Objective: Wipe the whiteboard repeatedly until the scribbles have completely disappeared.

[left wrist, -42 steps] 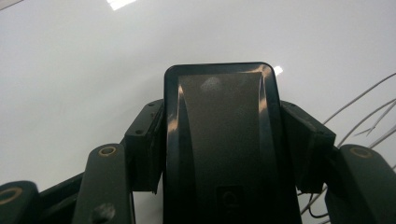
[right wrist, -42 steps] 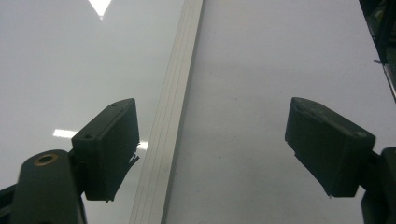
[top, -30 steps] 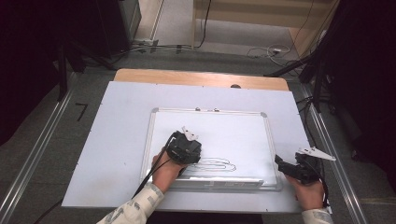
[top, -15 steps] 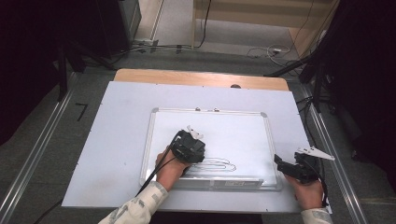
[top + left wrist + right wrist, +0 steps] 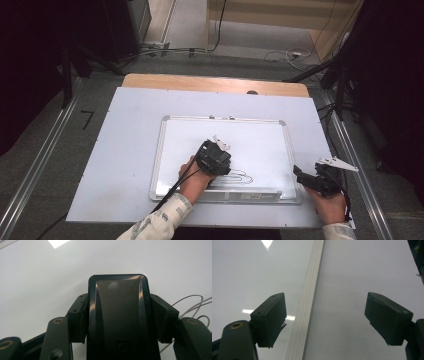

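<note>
The left gripper [image 5: 119, 315] is clamping a stiff, smooth black eraser [image 5: 120, 312] by its long sides — likely light, slippery — while the right gripper [image 5: 332, 322] is gaping empty over the whiteboard's frame [image 5: 308, 302].

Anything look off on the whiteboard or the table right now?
Nothing stands out. The whiteboard lies flat and square on the table, with looping pen lines near its lower edge. The left tongs are shut on a black eraser resting on the board; the right tongs are open over its frame.

The eraser [image 5: 122, 320] (bottom edge cuts it off) hides the scribbles' [image 5: 192, 305] left part.
</note>
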`<state>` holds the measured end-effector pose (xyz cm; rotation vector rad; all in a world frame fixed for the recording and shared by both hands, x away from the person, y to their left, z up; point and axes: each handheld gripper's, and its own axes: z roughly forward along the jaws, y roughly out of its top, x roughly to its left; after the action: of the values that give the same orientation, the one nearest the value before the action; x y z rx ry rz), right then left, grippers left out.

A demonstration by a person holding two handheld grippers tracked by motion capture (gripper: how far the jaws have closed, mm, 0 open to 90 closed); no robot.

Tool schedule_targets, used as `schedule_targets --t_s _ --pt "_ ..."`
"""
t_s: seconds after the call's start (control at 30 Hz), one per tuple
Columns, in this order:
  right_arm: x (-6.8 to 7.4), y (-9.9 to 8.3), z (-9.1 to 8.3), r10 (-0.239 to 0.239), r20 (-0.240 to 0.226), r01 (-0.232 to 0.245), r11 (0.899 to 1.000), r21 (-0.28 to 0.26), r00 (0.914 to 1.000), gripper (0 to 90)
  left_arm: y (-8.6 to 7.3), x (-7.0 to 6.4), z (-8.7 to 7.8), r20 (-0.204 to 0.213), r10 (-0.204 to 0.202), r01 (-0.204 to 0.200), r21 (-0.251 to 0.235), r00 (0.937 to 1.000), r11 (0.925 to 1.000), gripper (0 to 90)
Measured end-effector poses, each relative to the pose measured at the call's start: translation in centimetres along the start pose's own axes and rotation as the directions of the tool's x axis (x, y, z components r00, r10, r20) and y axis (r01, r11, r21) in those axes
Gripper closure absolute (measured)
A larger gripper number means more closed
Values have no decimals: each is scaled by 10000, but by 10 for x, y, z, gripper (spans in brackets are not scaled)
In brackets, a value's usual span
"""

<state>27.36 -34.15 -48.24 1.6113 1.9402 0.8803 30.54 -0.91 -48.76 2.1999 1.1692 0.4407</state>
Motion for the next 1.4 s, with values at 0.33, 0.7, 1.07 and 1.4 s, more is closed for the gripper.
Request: schedule_targets --t_s 0.33,0.7,1.07,1.4 --pt "0 0 0 5 -8 -5 10000 -4 10000 163 11 -20 9 236 321 -321 -11 9992 9995 403" --pt "0 0 0 15 -29 -15 10000 -1 10000 163 24 -41 19 476 618 -618 -6 9970 9981 403" --pt "0 0 0 12 -43 -12 10000 -9 10000 163 34 -58 26 649 824 -824 -22 9945 9966 403" --pt "-1 0 0 47 -43 -47 10000 -9 10000 163 44 -74 35 759 1008 -1009 -17 9920 9949 402"
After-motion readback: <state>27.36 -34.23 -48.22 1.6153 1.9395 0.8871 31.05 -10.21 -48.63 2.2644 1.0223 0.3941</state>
